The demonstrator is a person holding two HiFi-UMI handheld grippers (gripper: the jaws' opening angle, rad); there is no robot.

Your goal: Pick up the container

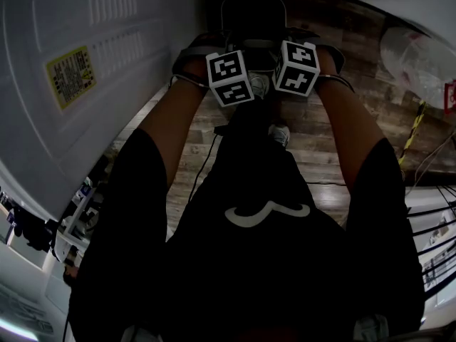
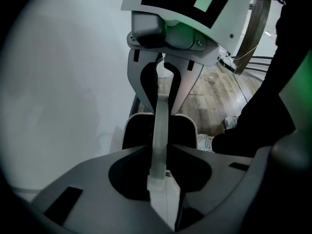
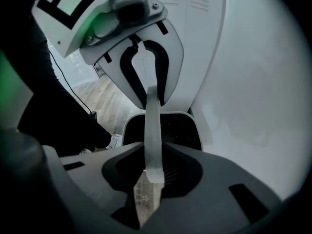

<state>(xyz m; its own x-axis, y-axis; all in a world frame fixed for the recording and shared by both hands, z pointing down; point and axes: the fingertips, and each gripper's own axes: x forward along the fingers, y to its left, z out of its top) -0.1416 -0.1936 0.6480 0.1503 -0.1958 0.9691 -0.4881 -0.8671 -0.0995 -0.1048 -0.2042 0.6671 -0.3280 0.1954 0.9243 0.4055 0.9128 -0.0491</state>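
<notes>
The container (image 1: 253,16) is a dark bin with a pale rim, hanging above the wooden floor in front of the person. A pale grey handle strip (image 2: 161,126) rises from it and runs between both grippers, which face each other. My left gripper (image 2: 165,179) is shut on one end of that strip, with the container (image 2: 139,133) showing below the jaws. My right gripper (image 3: 151,179) is shut on the other end of the strip (image 3: 152,126), over the container (image 3: 180,128). In the head view the left gripper (image 1: 241,84) and right gripper (image 1: 281,73) sit close together, and the jaws are hidden by the marker cubes.
A large white appliance (image 1: 78,77) with a yellow label stands close on the left. Wooden floor (image 1: 335,141) lies below, with a black cable (image 1: 203,169) and the person's shoe (image 1: 280,134). A plastic bag (image 1: 420,55) and wire racks (image 1: 434,226) are at the right.
</notes>
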